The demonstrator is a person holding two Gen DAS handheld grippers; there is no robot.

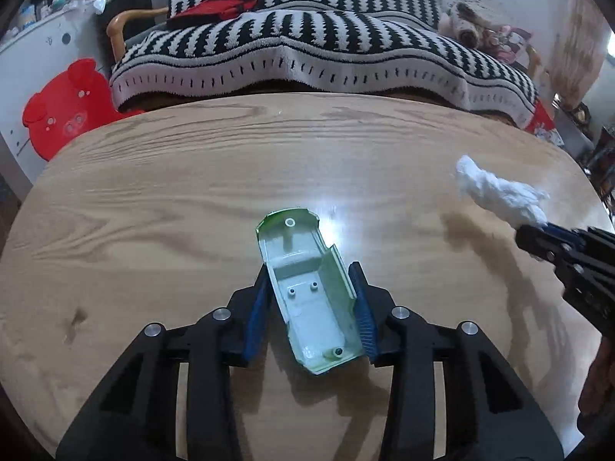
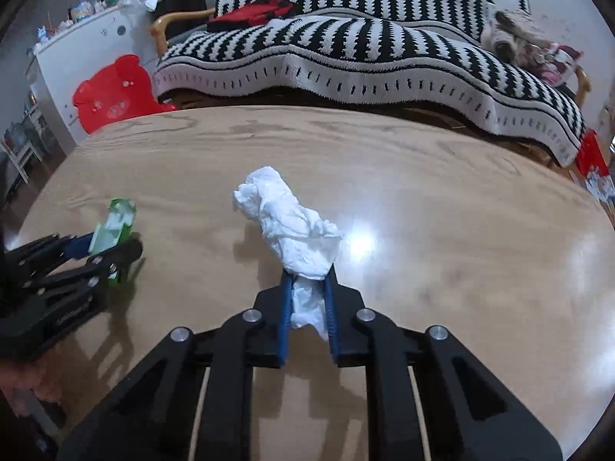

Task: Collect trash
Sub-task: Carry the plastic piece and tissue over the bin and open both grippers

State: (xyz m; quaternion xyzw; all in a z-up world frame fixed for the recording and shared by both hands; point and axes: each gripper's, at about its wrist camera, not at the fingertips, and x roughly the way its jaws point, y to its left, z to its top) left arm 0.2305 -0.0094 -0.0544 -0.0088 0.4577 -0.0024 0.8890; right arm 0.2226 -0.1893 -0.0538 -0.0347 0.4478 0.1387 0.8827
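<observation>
- Trash here is two pieces, both off the wooden table (image 1: 192,192) and each in a gripper: a pale green plastic shell (image 1: 307,288) on the left, a crumpled white tissue (image 2: 292,226) on the right.
- Far left, past the table edge, a red pig-faced plastic stool (image 1: 65,107) leans by a white cabinet (image 1: 38,53); no lettering on either can be made out.
- Left gripper (image 1: 311,307) is clamped on the green shell, blue pads pressing its two long sides, the hollow inside with its screw posts turned up. No brand or print shows on it.
- Behind the table, a black-and-white striped blanket (image 1: 326,50) covers a sofa, with a red garment (image 1: 223,5) lying on it.
- Right gripper (image 2: 307,307) has its jaws drawn narrow on the tissue, which bulges out past the fingertips above the tabletop.
- A tiny embossed word on the left gripper's body, seen from the right wrist view, is too small to read.
- At the far right, a red box (image 2: 594,165) with white print sits by the sofa; the writing is illegible.
</observation>
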